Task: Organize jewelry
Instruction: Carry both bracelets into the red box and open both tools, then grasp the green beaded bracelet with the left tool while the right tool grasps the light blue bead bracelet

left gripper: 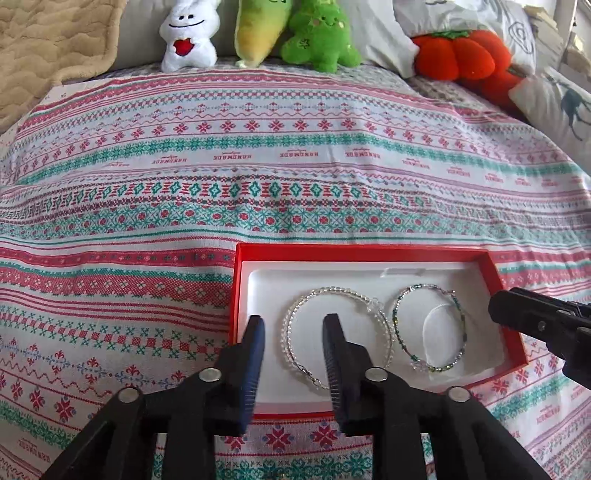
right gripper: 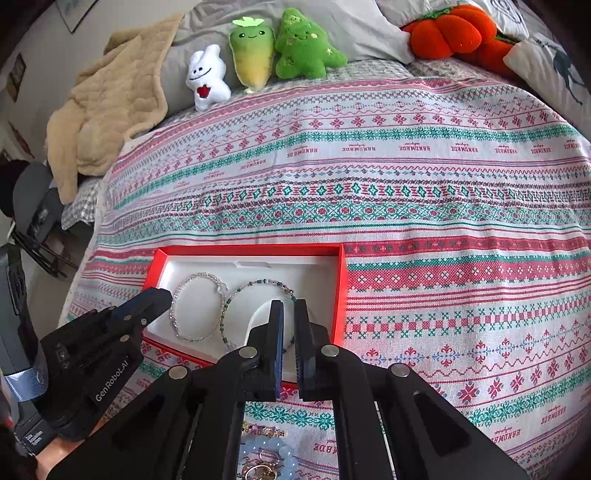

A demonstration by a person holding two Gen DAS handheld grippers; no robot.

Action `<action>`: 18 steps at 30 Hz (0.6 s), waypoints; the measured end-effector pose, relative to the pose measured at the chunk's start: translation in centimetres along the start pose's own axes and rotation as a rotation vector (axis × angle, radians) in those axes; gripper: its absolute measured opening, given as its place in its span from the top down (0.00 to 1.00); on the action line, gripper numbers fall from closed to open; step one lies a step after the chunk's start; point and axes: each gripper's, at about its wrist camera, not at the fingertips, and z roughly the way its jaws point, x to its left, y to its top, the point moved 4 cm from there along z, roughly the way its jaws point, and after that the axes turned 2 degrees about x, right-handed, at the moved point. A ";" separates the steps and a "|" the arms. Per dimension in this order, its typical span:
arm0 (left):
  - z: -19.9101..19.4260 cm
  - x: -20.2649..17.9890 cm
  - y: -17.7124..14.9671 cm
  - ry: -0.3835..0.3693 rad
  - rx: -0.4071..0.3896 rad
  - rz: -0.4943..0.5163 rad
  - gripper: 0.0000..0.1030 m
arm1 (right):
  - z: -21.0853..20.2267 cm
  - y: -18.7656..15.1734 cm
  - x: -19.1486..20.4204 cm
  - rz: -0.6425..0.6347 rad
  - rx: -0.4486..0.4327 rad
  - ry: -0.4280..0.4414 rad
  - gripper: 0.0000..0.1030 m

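A red box with a white liner lies on the patterned bedspread; it also shows in the right wrist view. Inside lie a clear bead bracelet on the left and a green-blue bead bracelet on the right. My left gripper is open and empty above the box's near left part. My right gripper hovers over the box's right part with its jaws a narrow gap apart, nothing between them. A light blue bead bracelet and small jewelry lie under the right gripper.
Plush toys line the back of the bed: a white bunny, a yellow-green carrot, a green tree and an orange pumpkin. A beige blanket lies at the back left. The bed's left edge drops to the floor.
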 end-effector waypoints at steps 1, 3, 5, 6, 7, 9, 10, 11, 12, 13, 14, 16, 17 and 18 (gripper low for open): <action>-0.4 -0.1 0.0 0.000 -0.003 0.005 0.62 | -0.3 0.0 0.0 -0.001 -0.004 -0.007 0.79; -1.2 -0.5 -0.2 0.003 -0.010 0.020 0.54 | -0.9 -0.1 0.0 -0.002 -0.004 -0.002 0.73; -2.0 -0.7 -0.4 0.012 -0.019 0.032 0.41 | -1.7 -0.3 0.1 -0.013 -0.007 -0.009 0.72; -2.3 -0.7 -0.5 0.019 -0.021 0.036 0.38 | -2.0 -0.3 0.3 -0.021 -0.010 -0.015 0.70; -2.6 -0.7 -0.7 0.024 -0.024 0.040 0.33 | -2.5 -0.5 0.3 -0.027 -0.013 -0.019 0.68; -3.1 -0.6 -1.1 0.032 -0.020 0.046 0.29 | -3.3 -0.8 0.5 -0.035 -0.021 -0.023 0.55; -3.3 -0.6 -1.4 0.039 -0.017 0.049 0.26 | -3.7 -1.0 0.5 -0.038 -0.026 -0.027 0.51; -3.4 -0.5 -1.7 0.044 -0.015 0.050 0.23 | -4.1 -1.2 0.6 -0.044 -0.031 -0.031 0.46; -3.6 -0.5 -1.9 0.048 -0.010 0.050 0.22 | -4.5 -1.4 0.6 -0.048 -0.034 -0.034 0.45; -3.7 -0.5 -2.3 0.051 -0.003 0.050 0.21 | -4.8 -1.6 0.6 -0.052 -0.033 -0.037 0.45; -3.8 -0.4 -2.6 0.050 0.004 0.049 0.19 | -5.0 -1.9 0.6 -0.053 -0.032 -0.039 0.45; -4.0 -0.3 -3.0 0.055 0.018 0.049 0.16 | -5.5 -2.5 0.5 -0.051 -0.031 -0.045 0.44; -4.1 -0.2 -3.3 0.060 0.024 0.050 0.13 | -5.7 -2.8 0.5 -0.049 -0.030 -0.051 0.44; -4.2 -0.2 -3.6 0.064 0.030 0.050 0.11 | -5.9 -3.1 0.4 -0.044 -0.026 -0.058 0.42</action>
